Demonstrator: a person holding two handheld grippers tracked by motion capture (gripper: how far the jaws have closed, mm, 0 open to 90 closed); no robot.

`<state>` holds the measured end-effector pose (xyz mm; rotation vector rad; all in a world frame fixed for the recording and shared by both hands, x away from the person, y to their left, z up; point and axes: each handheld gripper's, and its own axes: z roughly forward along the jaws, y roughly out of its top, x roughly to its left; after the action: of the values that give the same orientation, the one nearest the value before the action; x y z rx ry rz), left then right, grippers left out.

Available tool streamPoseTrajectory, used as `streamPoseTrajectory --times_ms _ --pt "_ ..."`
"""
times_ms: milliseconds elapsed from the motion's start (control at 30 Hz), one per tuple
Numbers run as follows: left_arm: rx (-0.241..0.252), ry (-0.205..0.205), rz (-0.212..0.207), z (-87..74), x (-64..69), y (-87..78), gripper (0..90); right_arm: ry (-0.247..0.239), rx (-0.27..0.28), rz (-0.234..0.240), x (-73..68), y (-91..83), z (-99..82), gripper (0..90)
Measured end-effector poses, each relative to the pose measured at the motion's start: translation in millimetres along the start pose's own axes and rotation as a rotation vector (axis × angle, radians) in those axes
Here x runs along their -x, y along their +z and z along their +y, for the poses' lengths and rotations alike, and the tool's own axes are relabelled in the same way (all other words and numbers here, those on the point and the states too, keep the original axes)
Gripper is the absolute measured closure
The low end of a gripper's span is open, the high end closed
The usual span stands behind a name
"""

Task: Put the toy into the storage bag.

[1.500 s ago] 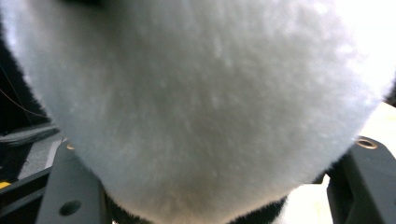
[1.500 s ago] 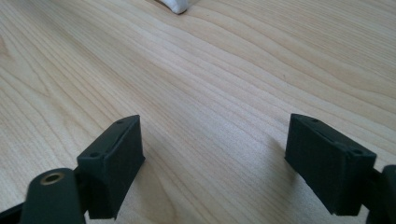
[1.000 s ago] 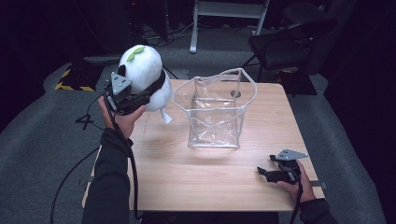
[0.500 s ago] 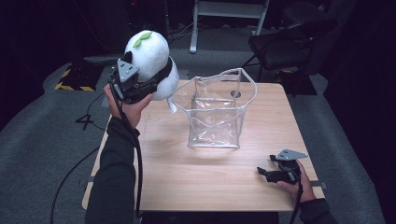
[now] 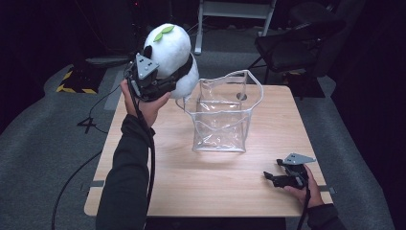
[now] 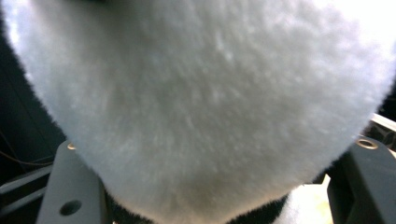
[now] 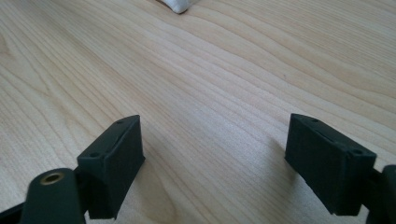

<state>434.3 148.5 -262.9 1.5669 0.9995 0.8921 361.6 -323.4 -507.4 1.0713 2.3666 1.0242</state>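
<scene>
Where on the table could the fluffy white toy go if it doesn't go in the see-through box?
Bare wood lies left of the clear box, beneath the plush toy in the left claw, and across the table's near edge. The near right corner is crowded by the right claw.

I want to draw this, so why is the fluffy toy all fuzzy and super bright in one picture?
Left gripper view: the white plush toy sits so close that it blurs and glares at top right. High view: it looks sharp, the room behind dark. Right gripper view: the table grain is clear.
</scene>
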Motion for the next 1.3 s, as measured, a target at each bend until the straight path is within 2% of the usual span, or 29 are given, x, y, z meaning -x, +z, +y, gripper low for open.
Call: streamPoseTrajectory --times_ms 67,433,567,600,667,700,967,1300 --pt "-0.001 0.014 -0.003 2.3 4.8 1.6 32.5 0.0 0.0 0.0 0.0 0.0 0.0 19.3" --pt "0.013 0.036 -0.03 17.0 25.9 8.0 32.5 -0.001 0.0 0.001 0.0 0.0 0.0 19.3" --pt "0.003 0.059 -0.062 18.9 42.7 16.8 32.5 -0.001 0.0 0.001 0.0 0.0 0.0 19.3" --pt "0.003 0.059 -0.062 18.9 42.7 16.8 32.5 0.0 0.0 0.0 0.0 0.0 0.0 19.3" --pt "-0.001 0.068 -0.082 19.4 53.2 21.8 32.5 -0.001 0.0 0.001 0.0 0.0 0.0 19.3" --pt "-0.001 0.068 -0.082 19.4 53.2 21.8 32.5 -0.001 0.0 0.001 0.0 0.0 0.0 19.3" --pt "-0.02 0.094 -0.131 17.2 78.6 32.2 32.5 -0.001 0.0 0.0 0.0 0.0 0.0 19.3" --pt "-0.061 0.108 -0.157 8.0 91.0 43.1 32.4 0.0 0.0 0.001 -0.1 0.0 0.0 19.3"
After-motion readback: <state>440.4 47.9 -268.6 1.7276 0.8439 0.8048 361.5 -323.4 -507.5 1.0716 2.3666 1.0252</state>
